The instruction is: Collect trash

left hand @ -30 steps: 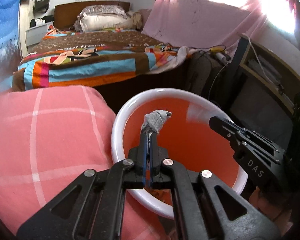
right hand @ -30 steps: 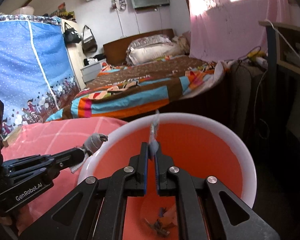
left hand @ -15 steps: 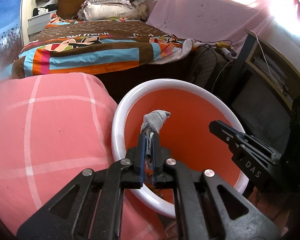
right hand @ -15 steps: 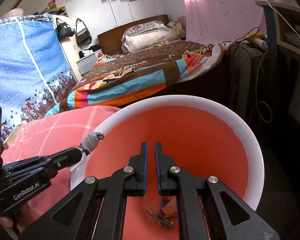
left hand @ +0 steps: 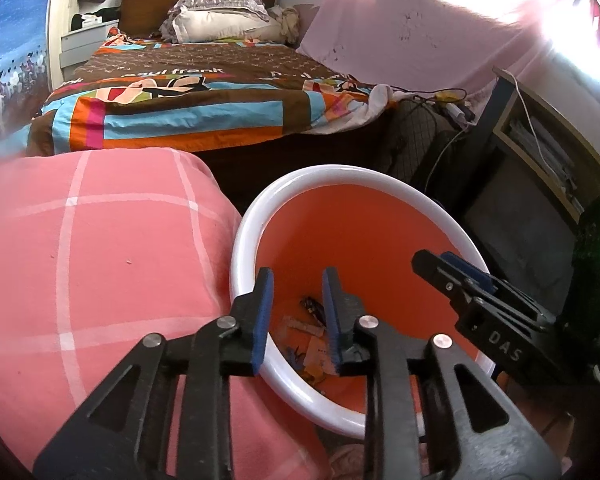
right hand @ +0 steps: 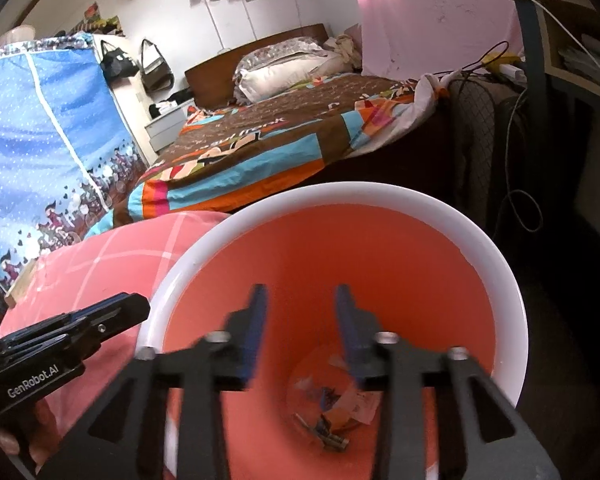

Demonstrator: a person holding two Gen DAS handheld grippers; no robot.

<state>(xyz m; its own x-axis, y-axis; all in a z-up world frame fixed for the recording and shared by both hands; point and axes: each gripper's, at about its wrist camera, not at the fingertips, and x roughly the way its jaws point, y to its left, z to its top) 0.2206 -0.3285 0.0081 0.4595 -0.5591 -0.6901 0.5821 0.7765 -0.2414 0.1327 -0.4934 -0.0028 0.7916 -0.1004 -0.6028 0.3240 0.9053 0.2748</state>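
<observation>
An orange bin with a white rim [left hand: 340, 172] [right hand: 340, 192] stands below both grippers. Scraps of trash [left hand: 312, 344] [right hand: 336, 408] lie at its bottom. My left gripper [left hand: 297, 280] hovers over the bin's near left rim, its jaws opening with nothing between them. My right gripper [right hand: 300, 300] hangs over the bin's mouth, blurred, its jaws opening and empty too. The right gripper's fingers [left hand: 452, 276] show at the right of the left wrist view. The left gripper's fingers [right hand: 100, 316] show at the left of the right wrist view. The grey crumpled scrap is out of sight.
A pink checked cushion [left hand: 92, 260] presses against the bin's left side. Behind it lies a bed [left hand: 204, 96] with a colourful blanket. A pink curtain [left hand: 420, 40], cables [left hand: 440, 100] and a desk shelf [left hand: 540, 140] stand at the right. A blue fabric wardrobe [right hand: 40, 140] is at far left.
Both grippers have opened. The grey crumpled scrap has left the left gripper and the thin pale scrap has left the right gripper. Neither hand has shifted much.
</observation>
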